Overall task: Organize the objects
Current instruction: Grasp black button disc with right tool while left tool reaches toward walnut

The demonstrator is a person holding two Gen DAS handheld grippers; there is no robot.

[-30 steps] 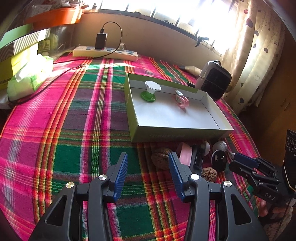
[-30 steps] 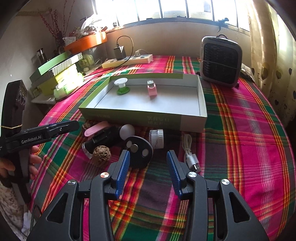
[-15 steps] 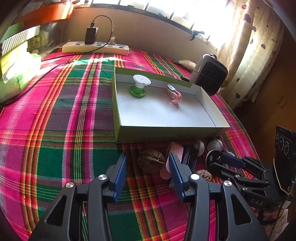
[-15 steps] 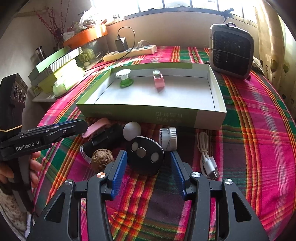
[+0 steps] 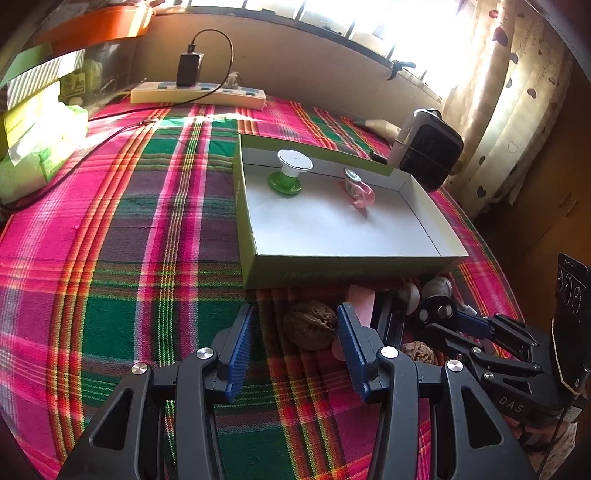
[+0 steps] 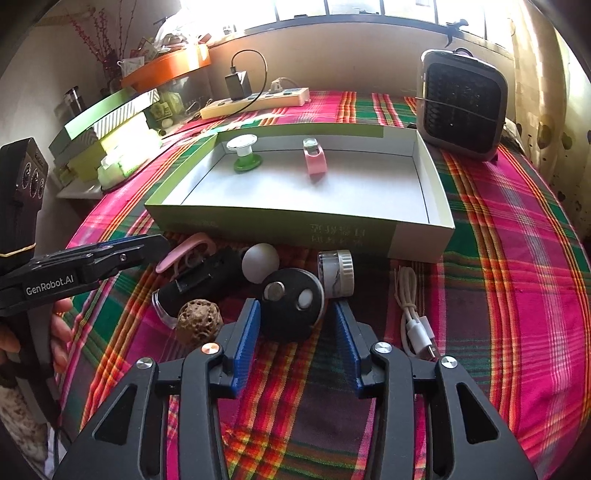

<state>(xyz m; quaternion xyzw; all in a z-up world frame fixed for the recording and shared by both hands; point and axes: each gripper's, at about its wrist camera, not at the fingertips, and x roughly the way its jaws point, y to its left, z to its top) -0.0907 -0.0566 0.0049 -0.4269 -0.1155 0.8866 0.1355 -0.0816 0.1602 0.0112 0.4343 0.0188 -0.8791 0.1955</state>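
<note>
Table covered with a plaid cloth [image 5: 110, 229] in pink, green and red, set against a beige wall [image 5: 295, 70] below a bright window [image 6: 369, 11], sunlight falling across the cloth's far edge. Patterned curtain [image 5: 517, 92] hangs at the right; wooden cabinet [image 5: 554, 206] beside it. White power strip [image 6: 255, 103] with black charger [image 6: 236, 83], small dark heater [image 6: 463, 103], stacked green boxes [image 6: 107, 122], orange tray [image 6: 166, 68].

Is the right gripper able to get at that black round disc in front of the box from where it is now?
Probably yes. The right gripper has its jaws open, and the black disc lies just ahead between them. The carved nut and small jar sit close on either side, but neither blocks it.
</note>
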